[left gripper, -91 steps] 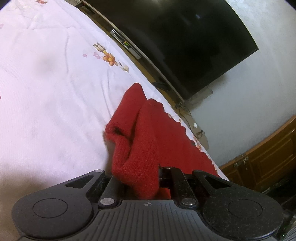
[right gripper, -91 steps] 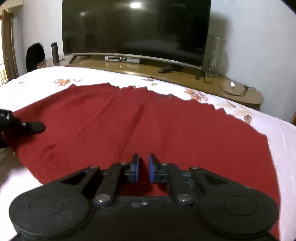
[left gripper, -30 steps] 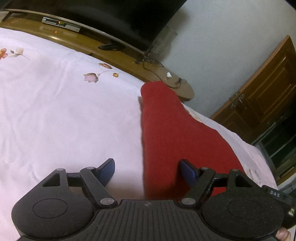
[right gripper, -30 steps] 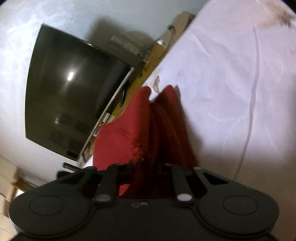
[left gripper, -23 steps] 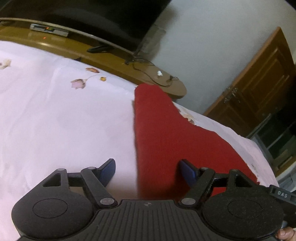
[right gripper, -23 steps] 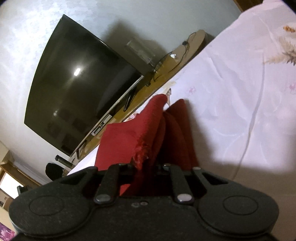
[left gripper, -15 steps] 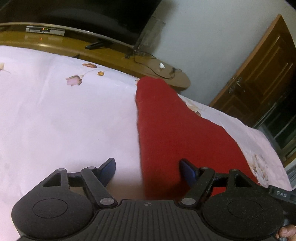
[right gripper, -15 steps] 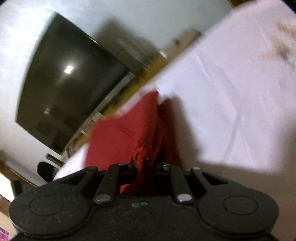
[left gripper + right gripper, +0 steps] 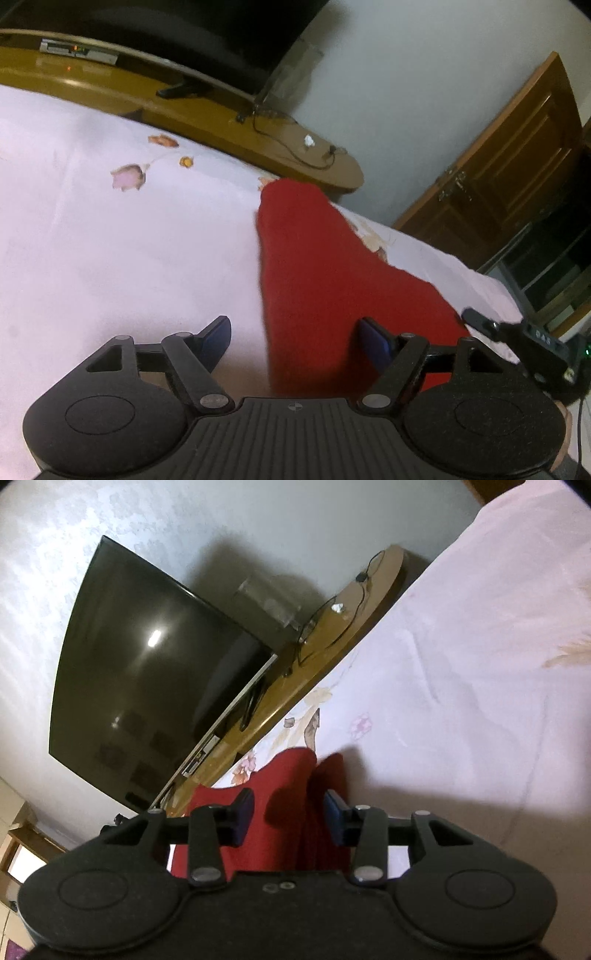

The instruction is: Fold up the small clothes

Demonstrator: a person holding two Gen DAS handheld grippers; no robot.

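Left tool (image 9: 295, 336) spread wide, right tool (image 9: 288, 814) spread too, neither pinching anything. Red garment (image 9: 325, 280) folded on the bed (image 9: 110, 240), lying between and ahead of both. Best to pinch aligned edges squarely next. Open sheet left and right; bed edge ahead.

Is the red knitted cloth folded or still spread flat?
Folded. The red knitted cloth lies as a narrow strip on the pale floral bedsheet, with doubled layers visible in the right wrist view.
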